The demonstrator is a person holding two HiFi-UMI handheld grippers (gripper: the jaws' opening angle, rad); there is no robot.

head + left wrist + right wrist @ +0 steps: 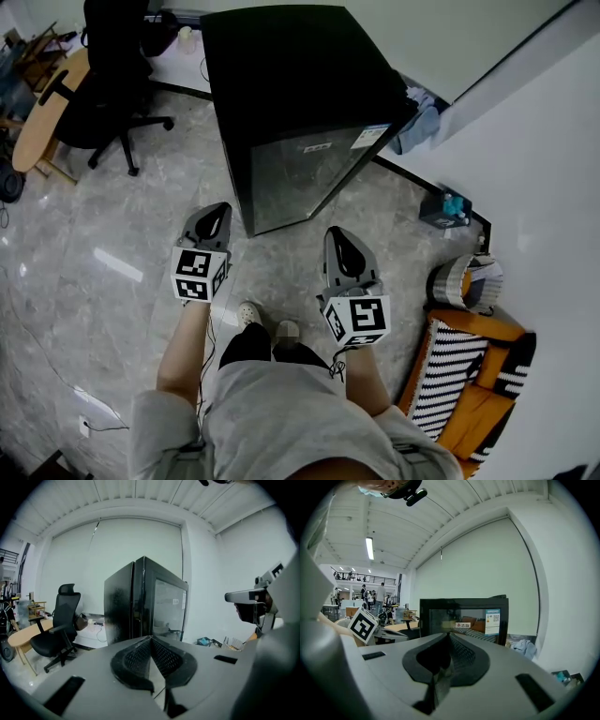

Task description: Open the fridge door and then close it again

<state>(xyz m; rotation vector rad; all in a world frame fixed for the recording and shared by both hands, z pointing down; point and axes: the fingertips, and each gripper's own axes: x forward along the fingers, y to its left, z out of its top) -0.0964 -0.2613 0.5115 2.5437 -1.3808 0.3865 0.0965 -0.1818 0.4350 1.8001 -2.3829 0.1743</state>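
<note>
A small black fridge (298, 103) stands on the marble floor in front of me, its glossy door (309, 173) closed and facing me. In the left gripper view the fridge (143, 602) shows from its left corner; in the right gripper view its door (461, 618) shows head-on. My left gripper (221, 210) hangs near the fridge's front left corner, apart from it, jaws shut with nothing between them. My right gripper (335, 234) is held a short way before the door's right part, also shut and empty.
A black office chair (112, 84) and a wooden table (42, 117) stand at the far left. A striped and orange cushion seat (469, 375) and a round bin (464, 281) lie at the right by the white wall. Small items (445, 206) sit near the wall.
</note>
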